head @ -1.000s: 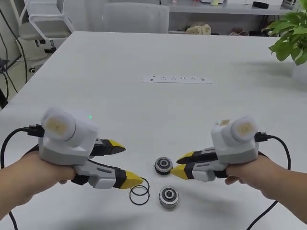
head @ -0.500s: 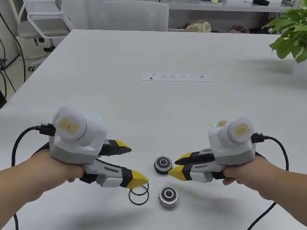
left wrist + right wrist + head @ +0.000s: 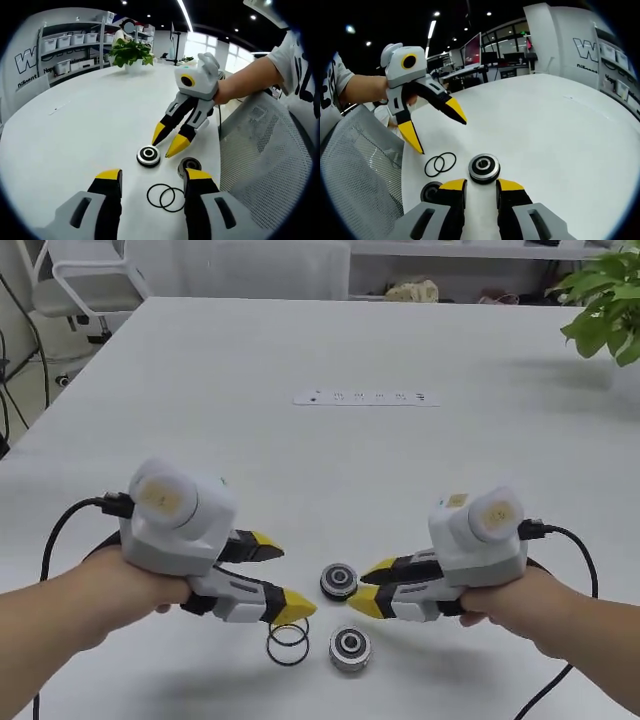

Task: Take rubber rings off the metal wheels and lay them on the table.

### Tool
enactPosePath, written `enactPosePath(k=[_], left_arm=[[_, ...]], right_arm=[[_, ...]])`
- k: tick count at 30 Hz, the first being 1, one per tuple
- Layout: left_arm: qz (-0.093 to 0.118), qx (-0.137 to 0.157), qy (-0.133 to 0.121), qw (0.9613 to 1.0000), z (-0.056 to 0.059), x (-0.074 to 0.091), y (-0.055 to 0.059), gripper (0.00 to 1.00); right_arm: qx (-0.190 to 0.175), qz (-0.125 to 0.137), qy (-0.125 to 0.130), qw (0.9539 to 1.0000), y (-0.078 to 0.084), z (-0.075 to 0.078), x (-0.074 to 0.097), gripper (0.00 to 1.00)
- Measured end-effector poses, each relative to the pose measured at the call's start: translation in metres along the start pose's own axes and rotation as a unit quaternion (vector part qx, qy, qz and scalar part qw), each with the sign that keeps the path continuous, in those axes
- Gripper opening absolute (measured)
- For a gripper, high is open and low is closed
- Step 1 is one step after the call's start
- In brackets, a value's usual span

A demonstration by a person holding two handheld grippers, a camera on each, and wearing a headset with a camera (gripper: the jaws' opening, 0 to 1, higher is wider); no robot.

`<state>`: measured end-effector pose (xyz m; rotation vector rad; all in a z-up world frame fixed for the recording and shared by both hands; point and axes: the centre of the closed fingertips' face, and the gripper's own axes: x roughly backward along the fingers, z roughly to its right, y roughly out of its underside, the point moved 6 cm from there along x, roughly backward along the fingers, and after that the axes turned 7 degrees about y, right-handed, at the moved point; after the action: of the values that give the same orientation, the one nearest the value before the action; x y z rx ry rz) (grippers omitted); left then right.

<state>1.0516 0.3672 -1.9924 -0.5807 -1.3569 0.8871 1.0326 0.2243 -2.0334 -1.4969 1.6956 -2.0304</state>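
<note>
Two small metal wheels lie near the table's front edge: the far wheel and the near wheel. Two thin black rubber rings lie flat and overlapping, left of the near wheel. My left gripper is open, its lower tip just above the rings. My right gripper is open with a narrow gap, its tips beside the far wheel. Neither holds anything.
A white power strip lies flat in the middle of the white table. A potted plant stands at the far right corner. Chairs are beyond the far edge. Cables trail back from both grippers.
My left gripper has moved a little right, towards the wheels and over the rings. The right gripper has barely moved. The wheels and rings lie where they were.
</note>
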Motion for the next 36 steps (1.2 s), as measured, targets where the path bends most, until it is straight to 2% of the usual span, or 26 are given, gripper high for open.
enactPosePath(k=[10, 20, 36], left_arm=[[-0.004, 0.0, 0.008, 1.0, -0.004, -0.009, -0.001, 0.43], [-0.01, -0.006, 0.01, 0.9999, -0.003, -0.019, -0.003, 0.4], [-0.01, 0.001, 0.02, 0.9997, -0.004, -0.031, -0.006, 0.33]], right_arm=[[-0.002, 0.0, 0.001, 1.0, 0.001, 0.001, 0.0, 0.22], [0.0, -0.001, 0.001, 1.0, 0.002, 0.001, -0.001, 0.22], [-0.002, 0.001, 0.002, 1.0, 0.003, 0.003, 0.0, 0.23]])
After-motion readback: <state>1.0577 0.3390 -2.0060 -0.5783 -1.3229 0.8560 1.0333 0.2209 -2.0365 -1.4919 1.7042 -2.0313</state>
